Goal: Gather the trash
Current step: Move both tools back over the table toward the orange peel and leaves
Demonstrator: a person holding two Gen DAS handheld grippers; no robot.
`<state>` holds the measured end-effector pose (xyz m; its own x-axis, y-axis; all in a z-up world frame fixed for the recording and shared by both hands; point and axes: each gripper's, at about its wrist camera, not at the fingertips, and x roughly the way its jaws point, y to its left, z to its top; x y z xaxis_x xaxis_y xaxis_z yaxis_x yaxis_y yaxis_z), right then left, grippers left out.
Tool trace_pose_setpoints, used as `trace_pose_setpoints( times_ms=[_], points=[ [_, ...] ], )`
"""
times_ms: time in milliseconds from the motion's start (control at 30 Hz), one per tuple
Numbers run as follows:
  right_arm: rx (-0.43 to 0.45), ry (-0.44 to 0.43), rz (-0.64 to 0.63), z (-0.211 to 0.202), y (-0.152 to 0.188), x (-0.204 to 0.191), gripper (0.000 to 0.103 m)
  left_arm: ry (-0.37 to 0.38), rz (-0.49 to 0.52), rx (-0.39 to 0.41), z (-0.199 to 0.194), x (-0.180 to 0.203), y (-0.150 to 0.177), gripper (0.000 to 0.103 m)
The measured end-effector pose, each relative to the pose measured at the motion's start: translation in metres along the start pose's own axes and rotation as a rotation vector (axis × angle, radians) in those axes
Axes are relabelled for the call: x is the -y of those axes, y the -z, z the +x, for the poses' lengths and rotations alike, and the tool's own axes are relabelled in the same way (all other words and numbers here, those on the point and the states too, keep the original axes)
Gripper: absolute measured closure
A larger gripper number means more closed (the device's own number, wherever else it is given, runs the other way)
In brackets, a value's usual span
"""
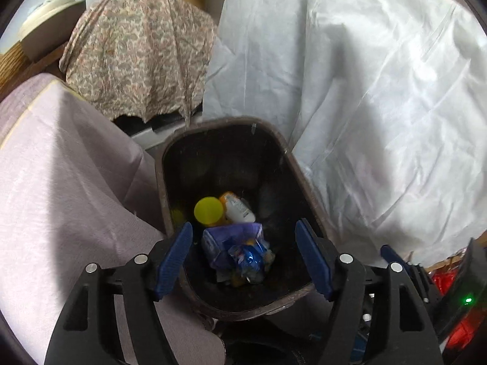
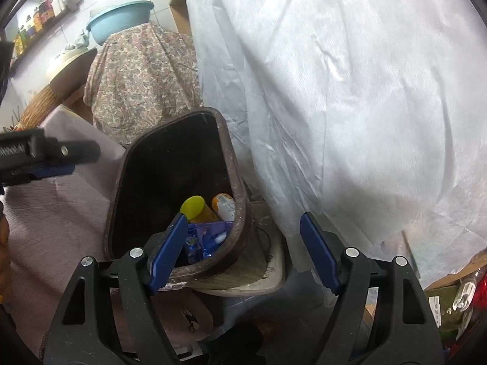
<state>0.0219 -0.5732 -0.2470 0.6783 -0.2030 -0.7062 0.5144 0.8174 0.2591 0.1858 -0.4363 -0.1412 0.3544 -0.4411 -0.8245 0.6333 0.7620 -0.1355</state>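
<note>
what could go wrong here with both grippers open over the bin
1. The trash bin looks tilted, leaning toward the white plastic sheet; a nudge on its rim might tip it.
2. The right gripper sits partly off the rim, so anything dropped from there could miss.
3. The left gripper is close above the purple wrapper and yellow-capped bottle; its fingers could snag them.

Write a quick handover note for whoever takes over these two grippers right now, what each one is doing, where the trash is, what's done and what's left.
Left gripper: open, empty, above the mouth of the brown bin.
Right gripper: open, empty, over the bin's right rim.
In the bin: yellow-capped container, white-labelled bottle, purple wrapper, blue wrapper.
Done: those four pieces are binned.
Left: no loose trash shows in either view; look around before finishing.
</note>
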Motion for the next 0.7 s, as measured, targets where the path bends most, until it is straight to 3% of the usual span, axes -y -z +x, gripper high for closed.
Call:
trace_pose_setpoints(
  times_ms=[133,233,400,700],
  points=[
    [0.015,-0.046,-0.016,-0.007,-0.003,-0.008,0.027,0.047,0.019,0.055,-0.033,-0.009,0.0,0.026],
    [0.011,-0.092,-0.023,-0.012,-0.005,-0.018,0.021,0.05,0.038,0.097,-0.058,-0.021,0.003,0.023],
    [0.026,-0.186,-0.063,-0.026,-0.007,-0.043,0.021,0.008,0.051,0.144,-0.095,-0.045,0.012,0.021],
    [0.058,-0.331,-0.153,-0.053,-0.012,-0.107,0.021,-0.115,-0.015,0.228,-0.161,-0.13,0.038,0.018]
  ],
)
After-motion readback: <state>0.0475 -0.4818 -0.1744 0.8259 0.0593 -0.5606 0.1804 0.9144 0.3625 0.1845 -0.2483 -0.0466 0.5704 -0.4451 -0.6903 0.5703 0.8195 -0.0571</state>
